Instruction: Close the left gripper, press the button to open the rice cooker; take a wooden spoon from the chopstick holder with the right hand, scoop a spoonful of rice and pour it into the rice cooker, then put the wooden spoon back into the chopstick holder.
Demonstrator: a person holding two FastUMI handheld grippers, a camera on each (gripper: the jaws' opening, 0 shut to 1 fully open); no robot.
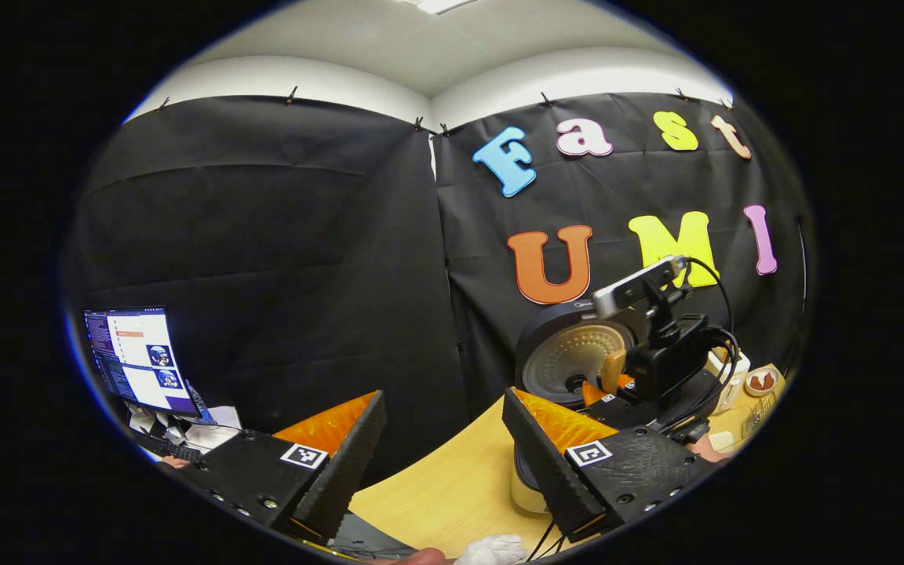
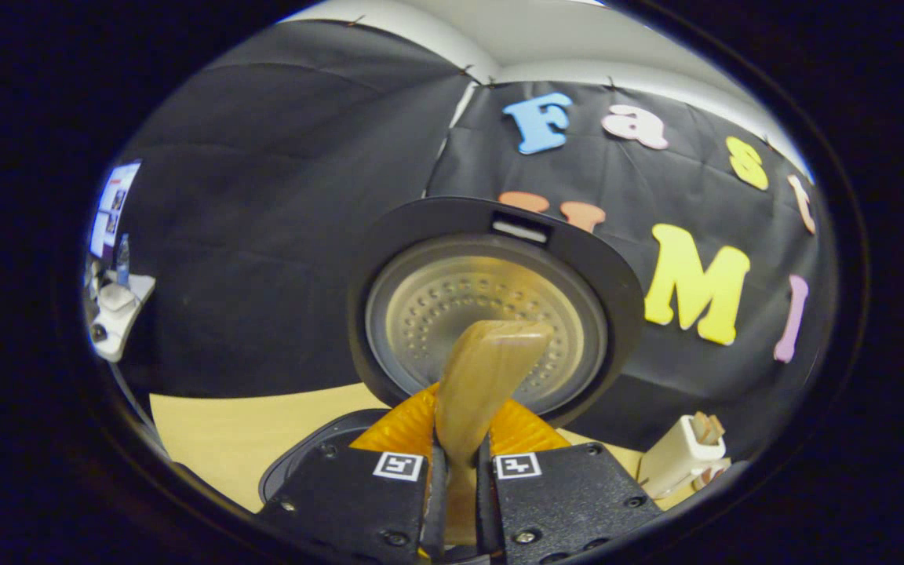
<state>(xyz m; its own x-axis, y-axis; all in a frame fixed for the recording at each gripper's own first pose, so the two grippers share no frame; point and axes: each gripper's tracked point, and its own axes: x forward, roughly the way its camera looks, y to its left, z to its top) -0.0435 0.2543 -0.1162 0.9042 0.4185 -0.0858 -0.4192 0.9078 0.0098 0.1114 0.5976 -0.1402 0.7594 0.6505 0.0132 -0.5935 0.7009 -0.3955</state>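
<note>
The rice cooker stands with its lid [image 2: 491, 314] swung up, the perforated inner plate facing me. My right gripper [image 2: 464, 439] is shut on the handle of the wooden spoon [image 2: 491, 369], whose bowl rises in front of that plate, over the cooker's dark body [image 2: 303, 455]. I cannot tell whether the spoon holds rice. In the left gripper view, the right gripper [image 1: 607, 386] with the spoon [image 1: 613, 367] sits before the open lid [image 1: 574, 357]. My left gripper [image 1: 444, 439] is open and holds nothing, off to the cooker's left. The white chopstick holder [image 2: 683, 455] stands right of the cooker.
The pale wooden table [image 1: 452, 486] runs under both grippers. A monitor [image 1: 138, 357] and desk clutter sit far left. A small bowl [image 1: 762, 380] lies beyond the chopstick holder [image 1: 730, 375]. A white container [image 1: 526, 493] stands under my left gripper's right finger, with crumpled white paper [image 1: 491, 549] near the front edge.
</note>
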